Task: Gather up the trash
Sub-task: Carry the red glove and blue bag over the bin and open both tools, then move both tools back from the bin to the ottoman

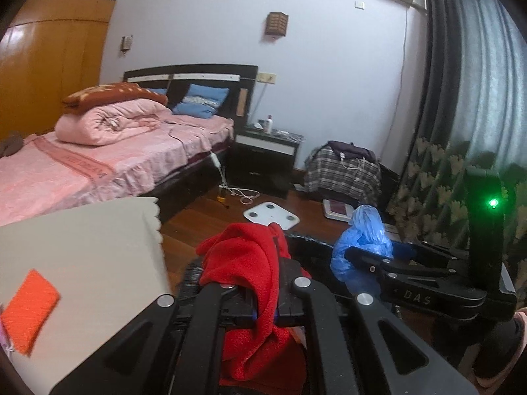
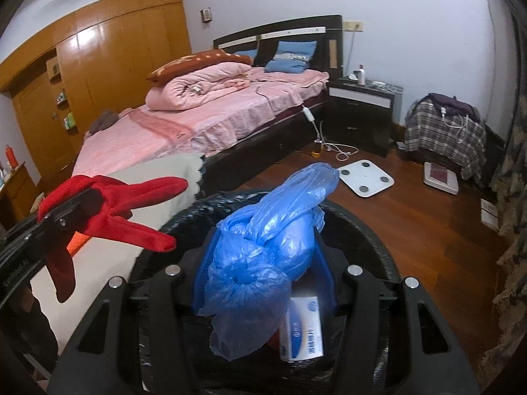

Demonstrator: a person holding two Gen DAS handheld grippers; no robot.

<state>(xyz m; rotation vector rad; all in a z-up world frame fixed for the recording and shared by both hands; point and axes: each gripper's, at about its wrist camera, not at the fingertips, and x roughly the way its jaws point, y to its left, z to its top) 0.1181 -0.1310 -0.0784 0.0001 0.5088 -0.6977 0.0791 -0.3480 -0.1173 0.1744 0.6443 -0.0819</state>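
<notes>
Holding trash over the round black bin (image 2: 378, 240): left hand-held gripper (image 1: 263, 309) clamps a red fleece glove (image 1: 243, 256), right hand-held gripper (image 2: 263, 283) a crumpled blue plastic bag (image 2: 263, 247); a white box (image 2: 301, 326) already lies below, neither dropped yet.

wood floor (image 2: 411, 217): white scale (image 2: 365, 177) near bed (image 2: 210, 121); black bin (image 2: 378, 250) nearer camera, holding 1 white box (image 2: 301, 332).

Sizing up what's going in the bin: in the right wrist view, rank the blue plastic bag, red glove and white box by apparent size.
1. blue plastic bag, nearest the camera, so inflated
2. red glove
3. white box, partly hidden by the bag
</notes>
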